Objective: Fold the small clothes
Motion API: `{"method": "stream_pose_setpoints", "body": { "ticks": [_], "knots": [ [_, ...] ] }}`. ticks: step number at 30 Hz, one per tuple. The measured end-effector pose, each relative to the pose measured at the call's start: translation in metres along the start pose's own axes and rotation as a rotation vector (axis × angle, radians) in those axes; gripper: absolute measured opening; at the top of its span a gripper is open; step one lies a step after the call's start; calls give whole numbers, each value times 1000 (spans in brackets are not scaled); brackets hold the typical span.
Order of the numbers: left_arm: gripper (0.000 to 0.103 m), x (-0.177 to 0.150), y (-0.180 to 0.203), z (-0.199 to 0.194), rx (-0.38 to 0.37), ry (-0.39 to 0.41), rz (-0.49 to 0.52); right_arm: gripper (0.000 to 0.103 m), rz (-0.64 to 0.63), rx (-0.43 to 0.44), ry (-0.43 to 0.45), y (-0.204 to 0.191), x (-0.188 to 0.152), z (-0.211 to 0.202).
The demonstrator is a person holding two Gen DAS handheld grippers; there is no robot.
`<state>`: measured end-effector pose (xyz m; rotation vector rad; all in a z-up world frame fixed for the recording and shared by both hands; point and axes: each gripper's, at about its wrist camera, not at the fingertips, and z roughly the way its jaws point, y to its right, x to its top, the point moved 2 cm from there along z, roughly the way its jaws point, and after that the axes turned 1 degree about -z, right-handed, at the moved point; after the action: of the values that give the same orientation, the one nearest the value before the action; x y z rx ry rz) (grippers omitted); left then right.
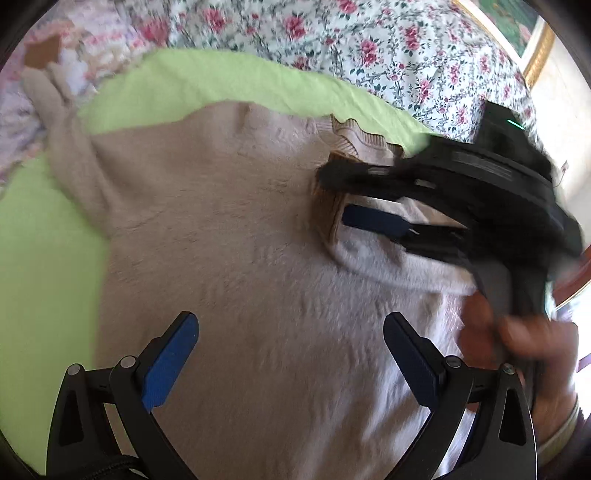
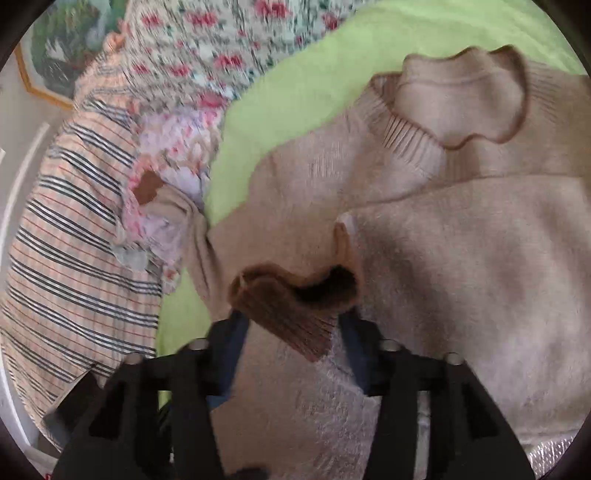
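The left gripper (image 1: 291, 354) hangs over the body of the beige sweater (image 1: 229, 236) with its blue-padded fingers (image 1: 168, 363) spread wide — nothing between them, only fuzzy knit below. The right gripper (image 1: 334, 195) reaches in from three o'clock in the left wrist view, its fingers either side of the sleeve's ribbed brown cuff (image 1: 325, 212). In its own view the right gripper (image 2: 291, 332) has the cuff (image 2: 295, 299) lying between its fingertips at six o'clock; the frame is blurred, and I cannot tell whether the pads actually pinch the cuff.

The sweater (image 2: 461, 258) lies spread on a lime-green blanket (image 2: 314, 74), its frilled collar (image 2: 476, 103) at one o'clock in the right wrist view. Its other sleeve (image 1: 55, 107) stretches off to ten o'clock in the left wrist view. Beyond the blanket is a floral bedspread (image 1: 388, 48); a plaid garment (image 2: 74, 240) and a ruffled floral piece (image 2: 173, 158) lie at nine o'clock in the right wrist view — just beside the sweater. A gold-framed picture (image 1: 517, 29) shows at one o'clock.
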<state>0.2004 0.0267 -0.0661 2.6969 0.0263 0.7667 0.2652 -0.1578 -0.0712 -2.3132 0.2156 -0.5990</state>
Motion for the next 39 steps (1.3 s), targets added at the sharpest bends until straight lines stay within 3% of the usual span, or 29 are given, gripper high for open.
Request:
{"method": "stream_pose_setpoints", "body": {
  "ticks": [7, 9, 10, 11, 12, 13, 17, 20, 23, 27, 31, 32, 33, 34, 37, 39],
  "knots": [
    [100, 49, 17, 53, -64, -8, -24, 55, 10, -54, 178, 20, -7, -97],
    [94, 59, 21, 61, -44, 5, -4, 55, 15, -95, 216, 29, -13, -121],
    [71, 63, 21, 64, -37, 17, 3, 55, 33, -120, 238, 39, -18, -136],
    [28, 67, 20, 67, -39, 20, 10, 55, 44, -130, 250, 44, -20, -144],
    [3, 68, 17, 69, -51, 7, 7, 55, 61, -146, 268, 51, -23, -155],
    [6, 69, 13, 68, -69, -5, -5, 55, 80, -168, 292, 60, -26, -168],
    [6, 58, -8, 30, -58, 104, -19, 55, 130, -258, 375, 90, -35, -209],
    [7, 46, -27, 40, -30, 42, -17, 55, 179, -339, 380, 117, -33, -223],
    [14, 45, -30, 37, -50, 47, -28, 55, 179, -400, 373, 131, -19, -226],
    [15, 48, -28, 30, -27, 68, -5, 55, 157, -455, 327, 147, 13, -214],
    [14, 44, -29, 29, -17, 59, -6, 55, 127, -508, 179, 170, 38, -177],
    [9, 43, -25, 31, -11, 57, 5, 45, 111, -512, 161, 171, 39, -171],
    [8, 43, -23, 31, -8, 57, 15, 22, 80, -512, 167, 167, 41, -173],
    [7, 43, -18, 30, -8, 63, 31, 10, 77, -512, 191, 164, 41, -180],
    [7, 46, -3, 27, -24, 90, 76, 9, 59, -552, 318, 158, 35, -218],
    [6, 47, 8, 34, 11, 89, 111, 9, 65, -573, 295, 167, 31, -215]
  ]
}}
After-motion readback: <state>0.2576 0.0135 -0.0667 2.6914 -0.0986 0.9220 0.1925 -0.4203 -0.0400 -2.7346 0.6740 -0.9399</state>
